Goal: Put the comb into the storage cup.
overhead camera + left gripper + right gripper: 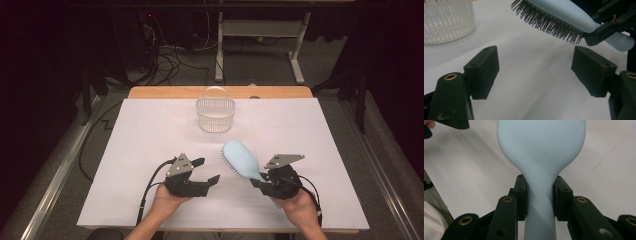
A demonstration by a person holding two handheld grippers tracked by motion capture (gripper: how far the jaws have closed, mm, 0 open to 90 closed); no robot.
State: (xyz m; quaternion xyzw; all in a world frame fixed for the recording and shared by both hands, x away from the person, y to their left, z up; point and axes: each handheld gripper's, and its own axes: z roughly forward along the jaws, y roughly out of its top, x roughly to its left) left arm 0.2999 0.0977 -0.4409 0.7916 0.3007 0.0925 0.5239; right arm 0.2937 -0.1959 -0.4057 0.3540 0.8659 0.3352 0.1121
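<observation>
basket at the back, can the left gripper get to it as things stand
Probably yes. The left gripper is open with nothing between its jaws, and bare white table lies between it and the basket. The hairbrush, held by the right gripper, sits off to the side of that path.

hairbrush [541, 157] head cut off by top edge in right gripper view; bristles hidden underneath.

Overhead light bright on the white-covered bench [150, 150]; surroundings dark. Soft shadows. Both gripper views grainy, near jaws blurred, slight dimming at corners.
</observation>
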